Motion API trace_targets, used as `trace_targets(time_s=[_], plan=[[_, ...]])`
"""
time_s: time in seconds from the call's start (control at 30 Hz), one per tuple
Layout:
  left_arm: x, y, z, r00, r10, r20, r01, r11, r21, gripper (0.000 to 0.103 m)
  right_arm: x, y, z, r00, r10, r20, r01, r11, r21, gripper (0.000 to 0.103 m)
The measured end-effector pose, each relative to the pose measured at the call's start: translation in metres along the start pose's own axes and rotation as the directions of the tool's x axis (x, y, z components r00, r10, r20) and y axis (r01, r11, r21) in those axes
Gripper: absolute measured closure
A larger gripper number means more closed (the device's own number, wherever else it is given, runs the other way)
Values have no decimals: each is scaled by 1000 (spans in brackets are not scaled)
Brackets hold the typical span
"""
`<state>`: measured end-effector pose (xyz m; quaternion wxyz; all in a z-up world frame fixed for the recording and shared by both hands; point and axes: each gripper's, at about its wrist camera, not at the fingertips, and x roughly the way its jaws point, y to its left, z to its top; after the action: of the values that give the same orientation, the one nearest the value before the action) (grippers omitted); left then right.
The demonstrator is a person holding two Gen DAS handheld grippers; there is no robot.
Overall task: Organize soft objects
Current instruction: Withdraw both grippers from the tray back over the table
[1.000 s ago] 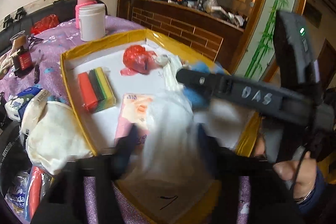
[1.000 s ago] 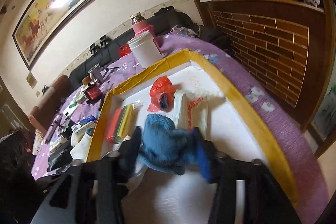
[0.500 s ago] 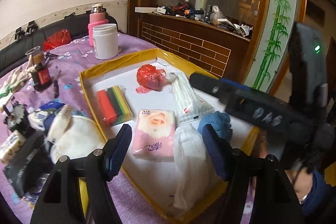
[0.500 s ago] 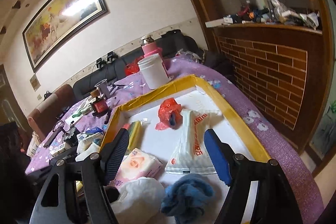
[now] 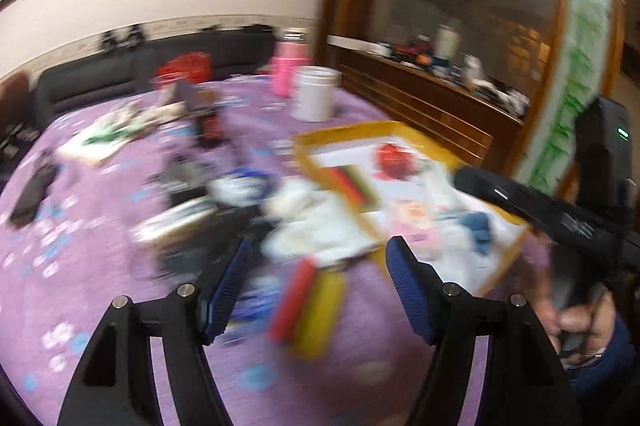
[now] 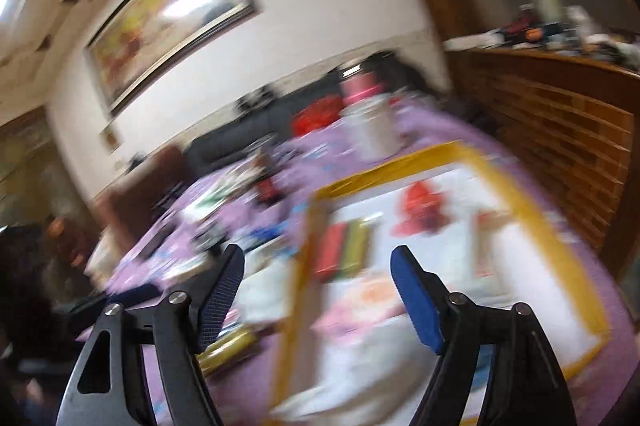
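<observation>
Both grippers, left (image 5: 318, 274) and right (image 6: 316, 286), hold nothing, right fingers widening; blur probably risks clipping the tray (image 6: 304, 266).

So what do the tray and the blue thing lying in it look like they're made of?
Yellow-rimmed tray: probably cardboard or foam board, with a matte white floor and flat taped-looking edges. Blue thing: apparently knit or fleece cloth, a crumpled, dull, fuzzy lump. Motion blur leaves both uncertain.

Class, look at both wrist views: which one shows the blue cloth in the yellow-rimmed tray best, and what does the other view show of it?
The left wrist view. There the blue cloth lies blurred but recognisable near the yellow-rimmed tray's near corner. In the right wrist view the tray's near end is smeared by motion, and no blue cloth can be made out.
</observation>
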<state>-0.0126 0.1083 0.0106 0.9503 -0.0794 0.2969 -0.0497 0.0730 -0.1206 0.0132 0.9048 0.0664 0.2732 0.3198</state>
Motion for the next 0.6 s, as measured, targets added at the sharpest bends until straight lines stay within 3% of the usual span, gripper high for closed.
trace_targets(time_s=[0.13,0.3,0.43,0.6], plan=[[-10,65,-17,995,92,-28,-95,989,-113,34,26,52,-17,982,96,-163,-114,988,-107,12],[-11,106,-39,986,155,-54,-162,973,-164,34,65,90,-45,912,143,-384,-187,979,-81,12],[-11,133,-46,998,40,-46,-52,955,-291,34,89,96,-61,874,44,-483,-92,993,-77,12],[-16,143,-50,1000,-21,-8,16,932,-362,34,108,88,-50,880,-29,-475,20,999,-26,11]])
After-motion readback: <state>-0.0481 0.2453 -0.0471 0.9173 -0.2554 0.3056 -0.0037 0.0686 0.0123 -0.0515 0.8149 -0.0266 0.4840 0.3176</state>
